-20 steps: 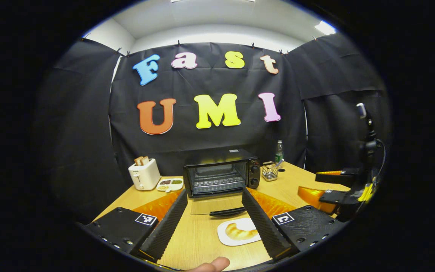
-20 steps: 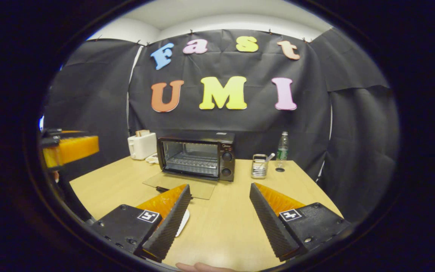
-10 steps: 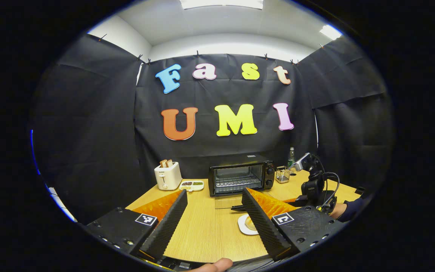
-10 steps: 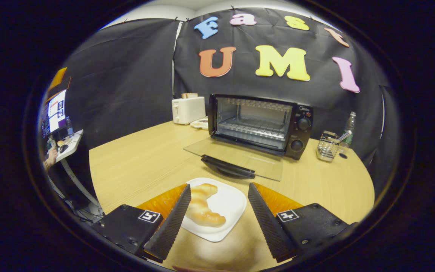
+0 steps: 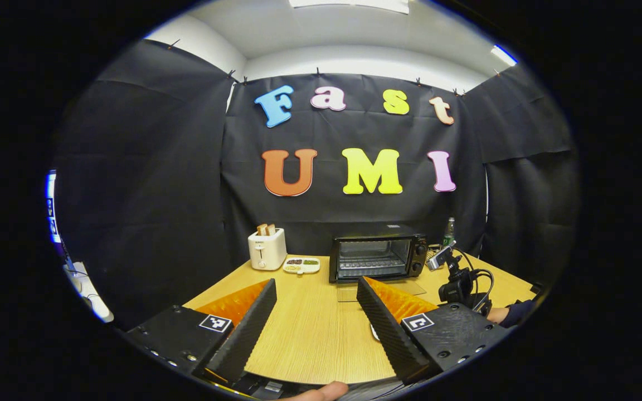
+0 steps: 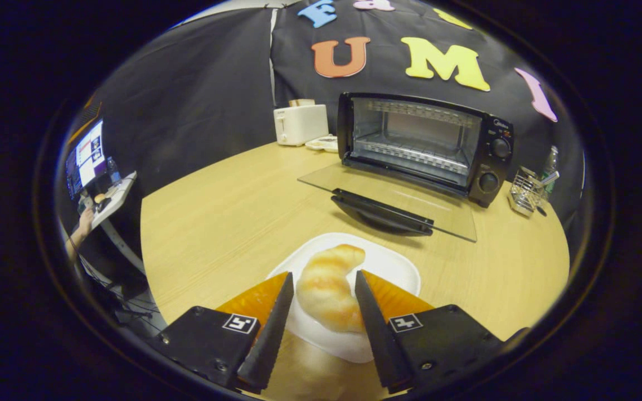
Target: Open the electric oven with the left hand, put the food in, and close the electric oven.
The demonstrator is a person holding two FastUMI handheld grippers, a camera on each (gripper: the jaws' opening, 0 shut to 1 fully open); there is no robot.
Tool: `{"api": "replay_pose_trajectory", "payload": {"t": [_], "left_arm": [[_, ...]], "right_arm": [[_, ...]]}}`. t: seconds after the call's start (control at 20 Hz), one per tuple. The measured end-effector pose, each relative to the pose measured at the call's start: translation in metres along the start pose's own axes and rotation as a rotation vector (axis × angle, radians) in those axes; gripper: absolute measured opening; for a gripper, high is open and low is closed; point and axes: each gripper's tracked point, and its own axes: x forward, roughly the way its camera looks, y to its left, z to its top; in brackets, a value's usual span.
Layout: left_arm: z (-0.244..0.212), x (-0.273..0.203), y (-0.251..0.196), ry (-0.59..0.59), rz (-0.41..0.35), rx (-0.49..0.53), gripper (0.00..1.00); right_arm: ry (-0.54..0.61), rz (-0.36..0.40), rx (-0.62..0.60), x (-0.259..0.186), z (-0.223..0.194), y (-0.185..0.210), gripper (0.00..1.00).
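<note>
In the right gripper view, a golden croissant (image 6: 324, 289) lies on a white plate (image 6: 393, 267) near the table's front edge. My right gripper (image 6: 323, 274) has its fingers pressed against both sides of the croissant, which still rests on the plate. Behind it the black electric oven (image 6: 427, 142) stands with its glass door (image 6: 388, 192) folded flat onto the table, rack bare. My left gripper (image 5: 315, 283) hangs open with nothing in it, well back from the oven (image 5: 377, 257) and over the near table edge.
A white toaster (image 6: 300, 123) and a small snack dish (image 5: 301, 265) stand left of the oven. A wire holder (image 6: 524, 192) and a bottle (image 6: 548, 161) stand to its right. Off the table's left, a desk carries a monitor (image 6: 90, 161).
My right gripper dropped to the plate and its fingers narrowed onto the croissant. My left gripper drew back from the opened oven, still open.
</note>
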Motion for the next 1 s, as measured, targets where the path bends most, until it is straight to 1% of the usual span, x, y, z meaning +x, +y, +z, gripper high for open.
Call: {"api": "replay_pose_trajectory", "payload": {"t": [0.2, 0.25, 0.3, 0.35, 0.4, 0.45, 0.5, 0.65, 0.75, 0.8, 0.9, 1.0], "left_arm": [[0.003, 0.001, 0.005, -0.01, 0.021, 0.0, 0.95], [0.003, 0.0, 0.005, -0.016, 0.023, -0.004, 0.95], [0.005, -0.001, 0.004, -0.024, 0.02, -0.012, 0.95], [0.006, 0.0, 0.0, -0.025, 0.011, -0.024, 0.95], [0.005, -0.001, -0.002, -0.022, 0.003, -0.036, 0.95], [0.006, -0.003, -0.003, -0.024, -0.004, -0.046, 0.95], [0.008, -0.003, -0.004, -0.032, -0.011, -0.05, 0.95], [0.016, -0.003, -0.002, -0.063, -0.012, -0.045, 0.95], [0.019, 0.0, 0.0, -0.061, -0.003, -0.042, 0.94], [0.023, 0.001, -0.004, -0.065, -0.011, -0.031, 0.93], [0.028, 0.002, -0.006, -0.079, -0.017, 0.003, 0.92], [0.028, 0.008, -0.01, -0.081, -0.028, 0.034, 0.93]], "right_arm": [[0.031, -0.003, 0.002, 0.006, 0.001, 0.001, 0.71], [0.038, 0.001, 0.0, 0.005, 0.002, 0.0, 0.67], [0.047, 0.013, 0.007, 0.004, 0.001, 0.002, 0.66], [0.049, 0.041, 0.03, 0.001, 0.002, 0.008, 0.6], [0.038, 0.076, 0.057, -0.002, 0.006, 0.014, 0.58], [0.027, 0.09, 0.075, -0.008, 0.011, 0.017, 0.55], [0.008, 0.092, 0.085, -0.015, 0.017, 0.018, 0.54], [-0.075, 0.094, 0.101, -0.035, 0.048, 0.015, 0.55], [-0.12, 0.081, 0.153, -0.043, 0.07, 0.007, 0.55], [-0.14, 0.085, 0.173, -0.045, 0.082, 0.005, 0.55], [-0.186, 0.088, 0.226, -0.044, 0.107, -0.004, 0.55], [-0.231, 0.089, 0.303, -0.037, 0.131, -0.015, 0.55]]}}
